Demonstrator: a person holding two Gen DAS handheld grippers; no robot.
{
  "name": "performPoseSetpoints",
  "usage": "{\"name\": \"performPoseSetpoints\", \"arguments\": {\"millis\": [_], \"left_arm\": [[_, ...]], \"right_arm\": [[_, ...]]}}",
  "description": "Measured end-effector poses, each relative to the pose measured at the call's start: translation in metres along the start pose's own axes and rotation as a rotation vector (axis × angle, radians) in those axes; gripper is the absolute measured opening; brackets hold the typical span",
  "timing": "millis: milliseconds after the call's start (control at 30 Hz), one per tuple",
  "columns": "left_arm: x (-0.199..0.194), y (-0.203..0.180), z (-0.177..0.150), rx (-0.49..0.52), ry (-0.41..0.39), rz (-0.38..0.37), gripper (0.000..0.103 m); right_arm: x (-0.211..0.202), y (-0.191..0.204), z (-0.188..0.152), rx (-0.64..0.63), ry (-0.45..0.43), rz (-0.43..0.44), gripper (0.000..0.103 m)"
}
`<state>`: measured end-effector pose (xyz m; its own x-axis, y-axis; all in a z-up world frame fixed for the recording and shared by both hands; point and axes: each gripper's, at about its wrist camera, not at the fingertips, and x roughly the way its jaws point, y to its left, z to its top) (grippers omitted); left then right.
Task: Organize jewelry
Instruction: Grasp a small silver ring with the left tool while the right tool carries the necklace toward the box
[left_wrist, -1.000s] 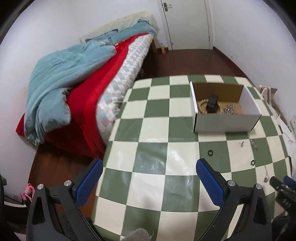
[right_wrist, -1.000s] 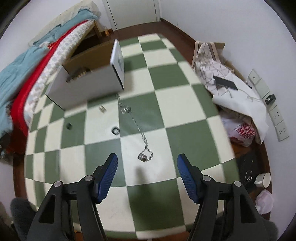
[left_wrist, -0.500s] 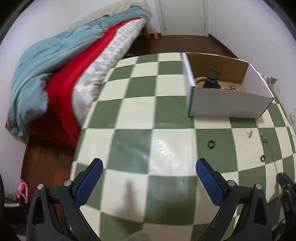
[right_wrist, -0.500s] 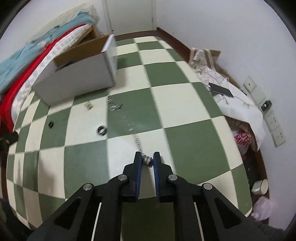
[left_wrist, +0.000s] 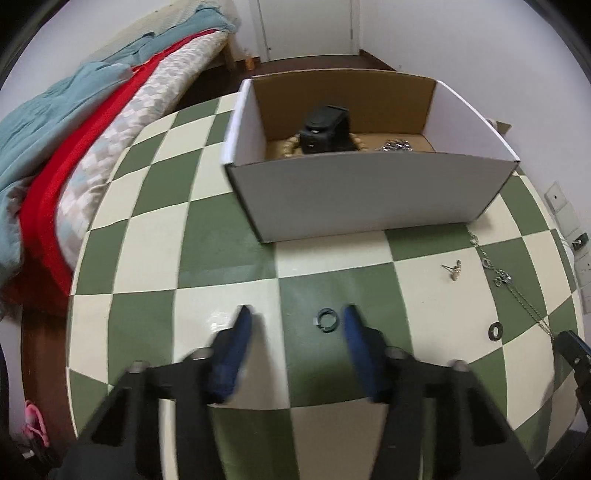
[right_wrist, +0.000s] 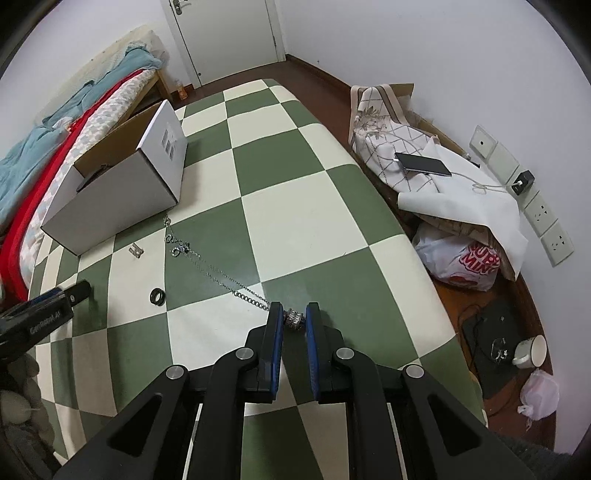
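A bed (left_wrist: 55, 162) with a teal blanket and red cover is lying off the left side of the cardboard box (left_wrist: 369, 199), beyond the edge of the green-and-cream checkered table (left_wrist: 155, 258). The box is sitting open-topped on the table, holding a black object (left_wrist: 325, 129), a beaded bracelet (left_wrist: 288, 146) and a small heap of silver jewelry (left_wrist: 395, 144). In front of the box, the left gripper (left_wrist: 295, 325) is reaching low over the table with its blue fingers spread apart and gripping nothing; a dark ring (left_wrist: 325, 321) is lying on the cloth between them, closer to the right-hand finger, though motion blur is hiding whether anything is touching it. To the right of the box's front corner, a small earring (left_wrist: 454, 269) is resting on a cream square, and a second dark ring (left_wrist: 495, 331) is lying nearer the camera. The silver chain necklace (right_wrist: 218, 275) is trailing from the box's near corner across the squares, with its beaded end (right_wrist: 294, 318) clamped between the pads of the right gripper (right_wrist: 294, 319). Further right of the box, off the table, a phone (right_wrist: 423, 163) is lying on folded cloth beside the wall.
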<state>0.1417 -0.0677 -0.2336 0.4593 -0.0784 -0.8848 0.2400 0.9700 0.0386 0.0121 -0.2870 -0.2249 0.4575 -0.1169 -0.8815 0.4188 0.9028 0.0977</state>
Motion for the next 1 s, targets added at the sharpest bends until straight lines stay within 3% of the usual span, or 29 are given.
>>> {"name": "performPoseSetpoints", "arguments": {"millis": [33, 300, 633, 1000], "left_arm": [[0.0, -0.002, 0.0, 0.002, -0.003, -0.022, 0.01], [-0.012, 0.006, -0.003, -0.025, -0.004, -0.055, 0.01], [-0.06, 0.054, 0.001, -0.143, -0.051, -0.11, 0.01], [-0.11, 0.054, 0.032, -0.101, -0.132, -0.112, 0.01]], "right_arm": [[-0.001, 0.0, -0.002, -0.001, 0.001, 0.003, 0.013], [-0.032, 0.008, 0.01, 0.005, -0.049, 0.085, 0.013], [-0.098, 0.027, 0.047, -0.016, -0.14, 0.221, 0.013], [-0.138, 0.051, 0.079, -0.067, -0.194, 0.278, 0.013]]}}
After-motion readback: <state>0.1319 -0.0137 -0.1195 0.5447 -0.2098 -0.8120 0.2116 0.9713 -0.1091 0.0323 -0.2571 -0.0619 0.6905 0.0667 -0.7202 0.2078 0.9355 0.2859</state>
